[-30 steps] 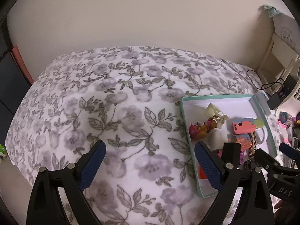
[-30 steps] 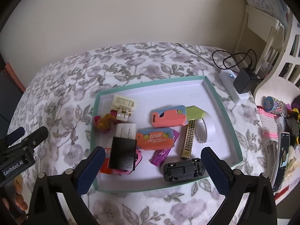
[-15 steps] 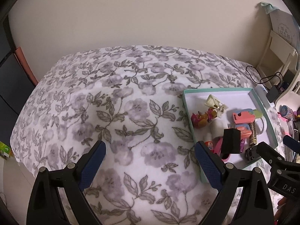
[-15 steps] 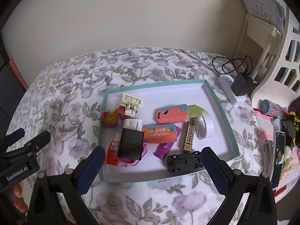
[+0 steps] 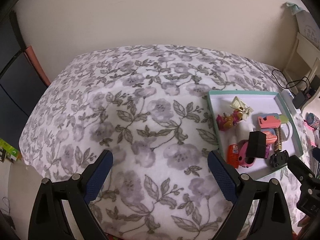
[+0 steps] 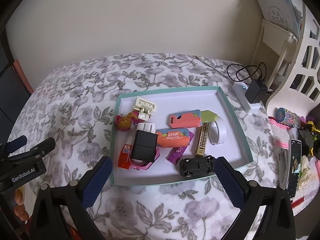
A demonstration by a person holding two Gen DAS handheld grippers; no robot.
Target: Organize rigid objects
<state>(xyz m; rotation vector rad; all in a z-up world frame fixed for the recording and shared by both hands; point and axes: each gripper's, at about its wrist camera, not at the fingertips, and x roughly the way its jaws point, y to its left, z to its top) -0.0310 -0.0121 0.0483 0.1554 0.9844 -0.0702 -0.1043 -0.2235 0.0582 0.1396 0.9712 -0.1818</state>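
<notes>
A shallow teal-rimmed tray lies on the floral bedspread and holds several small things: a black charger, a black toy car, a gold bar, a cream clip, orange erasers and a toy figure. My right gripper is open and empty, hovering just in front of the tray's near edge. My left gripper is open and empty over bare bedspread, left of the tray.
A white power strip with a black adapter and cable lies beyond the tray's right side. A phone and trinkets crowd the right edge. A white shelf stands at the right by the wall. Floral bedspread stretches left.
Both grippers have pulled back and up from the tray, so it looks smaller and farther. Both stay open. The things in the tray have not moved.
</notes>
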